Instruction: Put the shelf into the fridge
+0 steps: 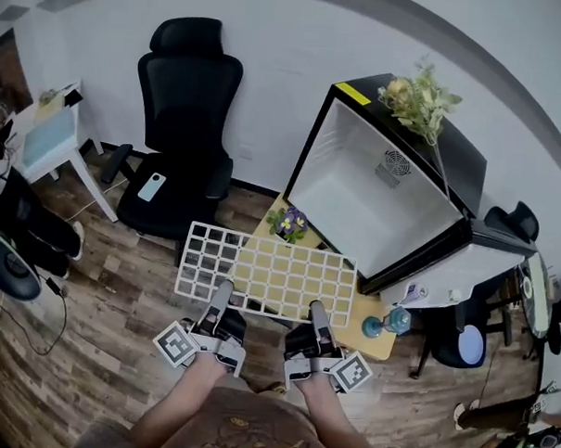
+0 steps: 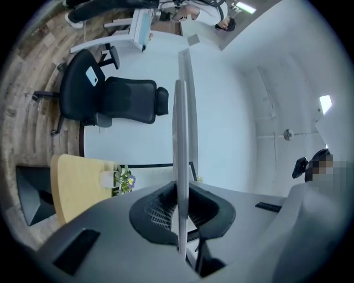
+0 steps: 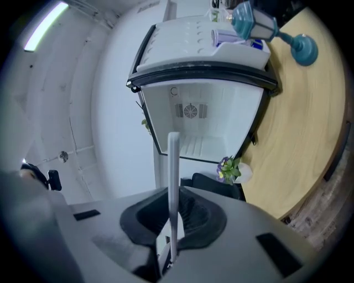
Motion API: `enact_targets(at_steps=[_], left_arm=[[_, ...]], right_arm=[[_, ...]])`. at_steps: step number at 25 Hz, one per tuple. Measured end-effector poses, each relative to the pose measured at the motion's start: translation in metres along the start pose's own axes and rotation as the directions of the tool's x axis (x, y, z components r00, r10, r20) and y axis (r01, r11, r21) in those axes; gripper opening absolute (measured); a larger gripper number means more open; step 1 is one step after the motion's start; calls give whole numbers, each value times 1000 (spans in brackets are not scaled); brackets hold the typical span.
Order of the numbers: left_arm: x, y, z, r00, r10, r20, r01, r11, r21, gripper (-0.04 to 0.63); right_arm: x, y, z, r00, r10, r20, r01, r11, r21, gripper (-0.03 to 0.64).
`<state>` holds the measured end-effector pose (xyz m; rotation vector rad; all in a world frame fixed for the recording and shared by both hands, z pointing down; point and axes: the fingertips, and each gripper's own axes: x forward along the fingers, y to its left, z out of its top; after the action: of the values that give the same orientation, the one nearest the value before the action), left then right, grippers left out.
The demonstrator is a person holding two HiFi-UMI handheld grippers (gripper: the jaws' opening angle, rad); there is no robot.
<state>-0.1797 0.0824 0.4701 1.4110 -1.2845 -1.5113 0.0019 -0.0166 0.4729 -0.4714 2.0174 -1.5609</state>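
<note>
A white grid shelf [image 1: 269, 269] is held roughly level above the yellow table [image 1: 368, 310], in front of the open fridge [image 1: 375, 190]. The fridge's white inside looks bare. My left gripper [image 1: 223, 304] is shut on the shelf's near edge at the left, and my right gripper [image 1: 317, 318] is shut on the same edge at the right. The left gripper view shows the shelf [image 2: 181, 138] edge-on, clamped in the left gripper [image 2: 180, 215]. The right gripper view shows the shelf [image 3: 172, 177] edge-on in the right gripper [image 3: 170, 221], with the fridge [image 3: 204, 121] straight ahead.
The fridge door [image 1: 464, 264] hangs open at the right. A small pot of purple flowers [image 1: 288, 223] and a blue ornament [image 1: 392, 323] stand on the table. A plant [image 1: 418, 99] tops the fridge. A black office chair [image 1: 183, 121] and a white side table [image 1: 52, 139] stand at the left.
</note>
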Motion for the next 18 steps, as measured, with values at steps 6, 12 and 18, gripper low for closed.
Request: enact_targets(at_steps=[6, 12, 18], left_arm=[[36, 6, -30, 986, -7, -164, 0, 999, -40, 51], [56, 12, -51, 967, 0, -256, -15, 998, -58, 51], [77, 19, -56, 954, 0, -298, -22, 997, -70, 51]], right_arm=[[-24, 0, 31, 986, -30, 167, 36, 999, -34, 28], [-39, 1, 48, 960, -59, 274, 75, 996, -48, 28], [-32, -3, 61, 946, -67, 319, 90, 994, -57, 28]])
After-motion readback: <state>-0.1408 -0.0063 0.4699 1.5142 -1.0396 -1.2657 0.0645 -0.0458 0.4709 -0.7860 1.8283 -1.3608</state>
